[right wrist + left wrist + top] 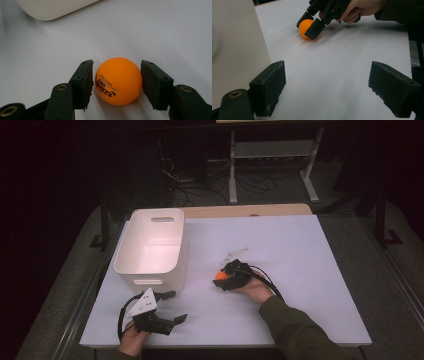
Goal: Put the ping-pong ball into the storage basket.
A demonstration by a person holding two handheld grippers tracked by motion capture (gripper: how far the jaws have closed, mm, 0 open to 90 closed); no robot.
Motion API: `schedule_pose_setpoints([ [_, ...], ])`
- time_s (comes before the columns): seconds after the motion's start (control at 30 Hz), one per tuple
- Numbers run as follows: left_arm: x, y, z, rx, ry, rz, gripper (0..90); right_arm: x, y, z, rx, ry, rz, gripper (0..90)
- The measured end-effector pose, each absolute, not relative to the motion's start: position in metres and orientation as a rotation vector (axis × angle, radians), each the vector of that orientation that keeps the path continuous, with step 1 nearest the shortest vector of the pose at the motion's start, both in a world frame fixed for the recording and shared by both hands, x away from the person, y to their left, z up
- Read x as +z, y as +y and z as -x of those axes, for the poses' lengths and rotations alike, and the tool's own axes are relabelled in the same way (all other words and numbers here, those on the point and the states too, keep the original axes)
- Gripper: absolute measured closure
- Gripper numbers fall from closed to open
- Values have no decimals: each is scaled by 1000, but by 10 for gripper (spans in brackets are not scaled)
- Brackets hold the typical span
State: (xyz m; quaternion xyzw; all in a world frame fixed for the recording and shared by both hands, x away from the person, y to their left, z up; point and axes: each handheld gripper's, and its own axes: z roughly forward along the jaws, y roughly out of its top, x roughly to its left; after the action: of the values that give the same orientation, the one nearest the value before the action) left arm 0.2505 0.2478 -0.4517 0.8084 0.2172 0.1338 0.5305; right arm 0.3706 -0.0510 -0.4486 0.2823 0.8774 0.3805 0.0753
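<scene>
Ball's (118, 81) small print (105, 86) unreadable.

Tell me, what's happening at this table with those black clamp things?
A person sits at a white table holding a two-jaw gripper in each hand. The right gripper has its jaws on either side of an orange ball that sits on the table, touching or nearly touching it. The left gripper is wide open and holds nothing, near the table's front edge. A white bin stands to the left of the ball; what can be seen of its inside looks empty.
</scene>
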Motion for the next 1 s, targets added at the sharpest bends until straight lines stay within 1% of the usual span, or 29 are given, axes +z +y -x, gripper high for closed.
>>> schedule_pose_setpoints([
  [0.37, -452, 248, -250, 322, 517, -1929, 142, -450, -51, -371, 1128, 2633, -842, 491],
  [1.0, -452, 248, -250, 321, 517, -1930, 142, -448, -53, -371, 1145, 2634, -841, 494],
])
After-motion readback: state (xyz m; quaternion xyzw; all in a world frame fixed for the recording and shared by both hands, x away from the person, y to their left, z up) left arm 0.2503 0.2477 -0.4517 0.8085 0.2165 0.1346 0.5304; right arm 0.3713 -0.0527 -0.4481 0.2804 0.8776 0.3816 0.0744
